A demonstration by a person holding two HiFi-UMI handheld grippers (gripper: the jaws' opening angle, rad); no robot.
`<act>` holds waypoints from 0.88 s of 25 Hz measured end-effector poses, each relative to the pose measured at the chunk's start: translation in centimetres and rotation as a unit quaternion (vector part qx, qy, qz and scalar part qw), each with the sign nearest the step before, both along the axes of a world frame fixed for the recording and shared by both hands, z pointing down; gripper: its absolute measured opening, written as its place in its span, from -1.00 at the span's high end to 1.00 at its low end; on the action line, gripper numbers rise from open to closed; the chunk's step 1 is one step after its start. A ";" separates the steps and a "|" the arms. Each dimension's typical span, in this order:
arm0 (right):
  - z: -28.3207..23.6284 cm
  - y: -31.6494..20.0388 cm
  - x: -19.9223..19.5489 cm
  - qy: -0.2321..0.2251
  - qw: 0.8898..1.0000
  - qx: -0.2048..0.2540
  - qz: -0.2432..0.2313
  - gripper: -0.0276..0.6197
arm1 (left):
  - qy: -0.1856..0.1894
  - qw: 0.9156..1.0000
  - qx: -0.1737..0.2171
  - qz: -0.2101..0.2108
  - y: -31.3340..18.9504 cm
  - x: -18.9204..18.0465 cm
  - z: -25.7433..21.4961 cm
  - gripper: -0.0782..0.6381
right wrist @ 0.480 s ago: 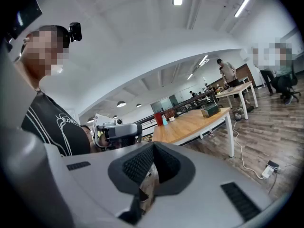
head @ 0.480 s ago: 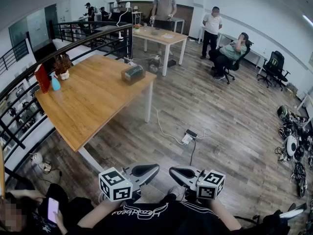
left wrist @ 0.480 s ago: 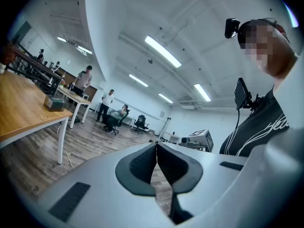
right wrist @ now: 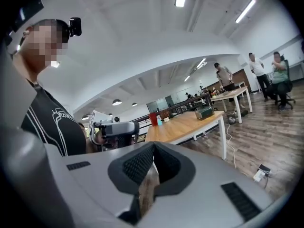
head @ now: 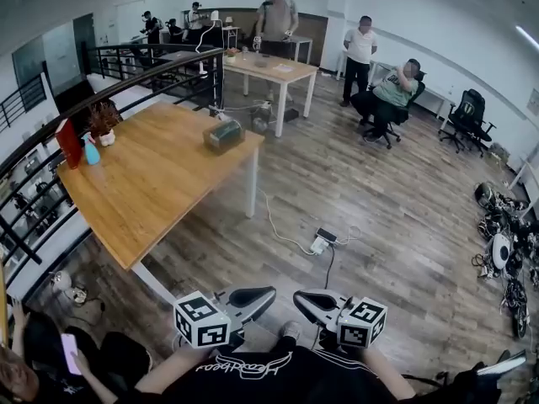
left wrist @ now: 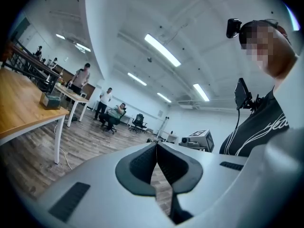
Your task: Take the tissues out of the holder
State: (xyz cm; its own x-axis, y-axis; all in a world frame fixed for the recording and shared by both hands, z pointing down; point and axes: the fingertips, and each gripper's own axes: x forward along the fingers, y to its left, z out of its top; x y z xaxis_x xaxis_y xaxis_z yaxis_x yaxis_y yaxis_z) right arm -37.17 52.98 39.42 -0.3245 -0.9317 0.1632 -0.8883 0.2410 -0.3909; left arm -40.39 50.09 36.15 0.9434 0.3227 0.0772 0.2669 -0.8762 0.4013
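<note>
left gripper [head: 254, 297], right gripper [head: 314, 303]: jaws closed, empty, held low by the person. tissue holder [head: 223, 134]: far right corner of wooden table [head: 152, 188], well apart. task unstarted; reaching and pulling remain.

Room brightly lit by ceiling strips [left wrist: 162, 50]; faint shadows cast; edges bent and darkened by fisheye lenses.

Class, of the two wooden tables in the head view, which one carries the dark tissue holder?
The nearer, larger table beside the railing: the holder sits at its far corner. A person stands at the farther table.
</note>
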 end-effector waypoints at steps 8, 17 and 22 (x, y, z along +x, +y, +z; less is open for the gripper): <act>2.4 -1.8 2.9 -0.031 0.999 -0.006 0.002 0.86 | -0.018 1.000 -0.019 -0.009 -2.2 2.7 2.0 0.74; 4.1 -7.1 9.2 -0.069 0.997 -0.007 -0.026 0.86 | -0.045 0.998 -0.028 -0.038 -7.2 8.8 4.0 0.74; 4.5 -10.6 14.4 -0.076 0.996 -0.017 -0.041 0.86 | -0.054 0.997 -0.039 -0.046 -10.5 14.4 4.6 0.74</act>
